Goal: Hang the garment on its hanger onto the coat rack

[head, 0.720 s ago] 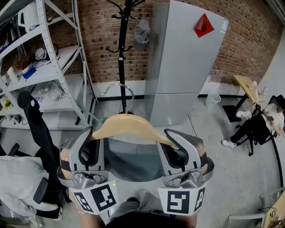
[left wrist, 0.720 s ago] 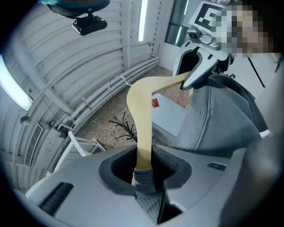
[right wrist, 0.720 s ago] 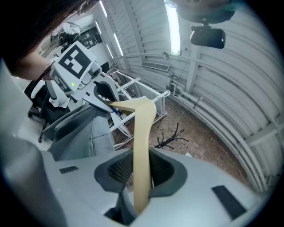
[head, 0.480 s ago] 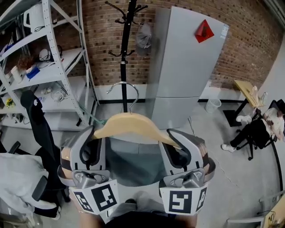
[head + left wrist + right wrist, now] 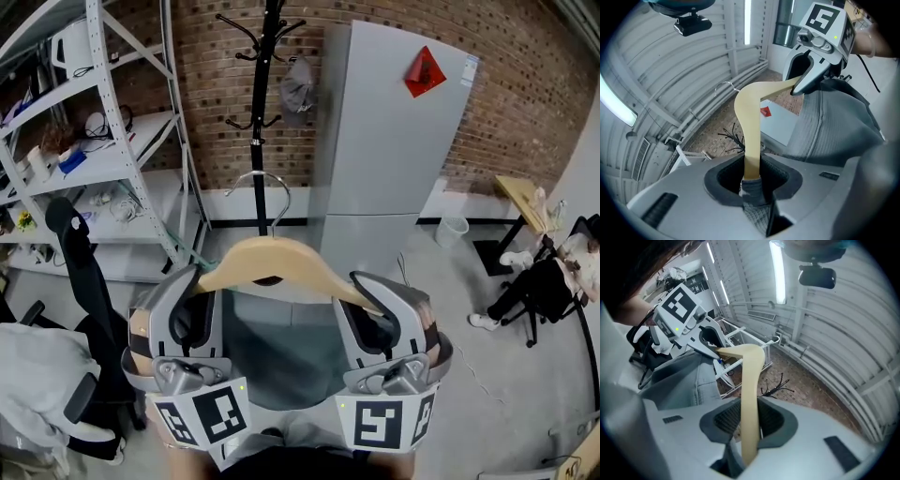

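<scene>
Hanger (image 5: 281,258) slightly nearer coat rack (image 5: 261,103)

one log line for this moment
left tool: shut on hanger | right tool: shut on hanger | garment: on hanger | rack: ahead, not reached

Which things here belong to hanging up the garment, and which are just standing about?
For the job: hanger, grey garment, coat rack, left tool, right tool.
Standing about: fridge, metal shelves, office chair, bin.
</scene>
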A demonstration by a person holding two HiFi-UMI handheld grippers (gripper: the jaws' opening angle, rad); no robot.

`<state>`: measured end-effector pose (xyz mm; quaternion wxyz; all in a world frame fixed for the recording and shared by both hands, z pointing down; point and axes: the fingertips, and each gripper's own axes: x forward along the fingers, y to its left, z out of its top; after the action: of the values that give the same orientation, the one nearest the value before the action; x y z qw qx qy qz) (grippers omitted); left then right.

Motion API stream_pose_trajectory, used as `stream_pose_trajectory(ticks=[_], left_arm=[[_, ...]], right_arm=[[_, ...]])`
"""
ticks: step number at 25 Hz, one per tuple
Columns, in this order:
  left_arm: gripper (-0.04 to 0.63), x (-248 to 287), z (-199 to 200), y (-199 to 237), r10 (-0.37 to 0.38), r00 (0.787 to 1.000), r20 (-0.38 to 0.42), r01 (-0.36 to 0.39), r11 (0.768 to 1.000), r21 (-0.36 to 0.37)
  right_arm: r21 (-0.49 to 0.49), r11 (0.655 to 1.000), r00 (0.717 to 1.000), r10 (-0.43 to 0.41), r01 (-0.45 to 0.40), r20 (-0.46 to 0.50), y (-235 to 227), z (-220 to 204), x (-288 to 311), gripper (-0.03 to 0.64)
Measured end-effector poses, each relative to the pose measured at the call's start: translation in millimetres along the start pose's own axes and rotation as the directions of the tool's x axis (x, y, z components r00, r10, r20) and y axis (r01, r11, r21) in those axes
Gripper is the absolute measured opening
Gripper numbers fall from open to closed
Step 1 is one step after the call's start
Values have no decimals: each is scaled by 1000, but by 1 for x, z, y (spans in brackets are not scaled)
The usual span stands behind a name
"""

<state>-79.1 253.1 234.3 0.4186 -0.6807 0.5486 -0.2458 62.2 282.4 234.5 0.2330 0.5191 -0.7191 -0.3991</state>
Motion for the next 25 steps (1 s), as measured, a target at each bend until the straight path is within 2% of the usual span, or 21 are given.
stream_pose_trajectory(ticks=[10, 15, 25], left_arm=[[103, 17, 6, -18, 26, 998, -60, -27, 1000, -10], [103, 37, -6, -27, 15, 995, -96, -16, 1000, -8], [103, 106, -40, -19, -2, 995, -98, 0, 1000, -19]], right_arm=[[2, 999, 998, 47, -48, 40, -8, -27, 12, 101], [9, 997, 996, 78, -78, 37, -3, -42, 34, 101], [15, 996, 996, 91, -92, 24, -4, -60, 109, 101]])
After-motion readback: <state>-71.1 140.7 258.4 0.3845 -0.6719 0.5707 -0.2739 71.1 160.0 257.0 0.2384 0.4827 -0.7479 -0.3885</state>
